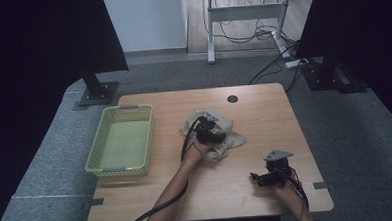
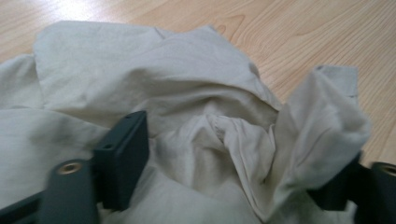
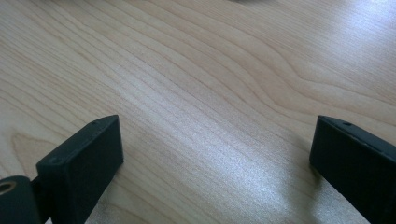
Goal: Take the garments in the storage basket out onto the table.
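1. Where the high view looks down, my left gripper (image 1: 211, 132) sits on the crumpled beige cloth (image 1: 228, 125) mid-table; my right gripper (image 1: 267, 177) rests apart near the front right edge. The green basket (image 1: 101, 144) stands left, bare wood between.
2. Left gripper view: jaws spread wide, a loose fold of cloth (image 2: 196, 93) between them, the pads not pressing it.
3. Right gripper view: jaws wide apart over bare table (image 3: 210, 84), holding nothing.
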Motion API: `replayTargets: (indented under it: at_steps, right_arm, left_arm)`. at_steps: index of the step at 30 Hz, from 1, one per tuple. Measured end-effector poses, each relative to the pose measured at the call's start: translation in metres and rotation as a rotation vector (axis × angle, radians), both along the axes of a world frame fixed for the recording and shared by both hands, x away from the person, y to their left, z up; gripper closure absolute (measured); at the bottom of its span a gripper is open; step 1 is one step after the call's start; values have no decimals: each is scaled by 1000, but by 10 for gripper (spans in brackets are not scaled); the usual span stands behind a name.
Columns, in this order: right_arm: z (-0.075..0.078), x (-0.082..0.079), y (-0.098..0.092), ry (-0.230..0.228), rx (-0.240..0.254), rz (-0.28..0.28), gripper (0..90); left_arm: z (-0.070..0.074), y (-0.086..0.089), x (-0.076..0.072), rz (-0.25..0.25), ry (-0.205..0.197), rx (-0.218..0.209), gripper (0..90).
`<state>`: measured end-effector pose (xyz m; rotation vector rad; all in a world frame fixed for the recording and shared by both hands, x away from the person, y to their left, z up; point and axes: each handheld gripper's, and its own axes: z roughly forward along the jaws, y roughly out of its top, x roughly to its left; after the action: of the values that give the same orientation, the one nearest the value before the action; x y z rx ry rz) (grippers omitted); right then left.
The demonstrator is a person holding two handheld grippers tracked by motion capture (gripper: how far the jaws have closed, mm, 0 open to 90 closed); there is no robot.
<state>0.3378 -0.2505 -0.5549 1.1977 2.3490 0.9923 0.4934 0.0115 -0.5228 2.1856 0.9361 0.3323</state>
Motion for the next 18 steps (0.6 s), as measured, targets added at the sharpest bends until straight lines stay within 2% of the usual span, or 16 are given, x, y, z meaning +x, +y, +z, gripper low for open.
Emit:
replayTargets:
  at_steps: [5,18]
  right_arm:
    - [0,0,0,0,0,0,25]
    - [0,0,0,1,0,0,26]
  left_arm:
    - [9,3,-4,-3,-13,-28,172]
    - [39,10,-22,-48,-68,-32,142]
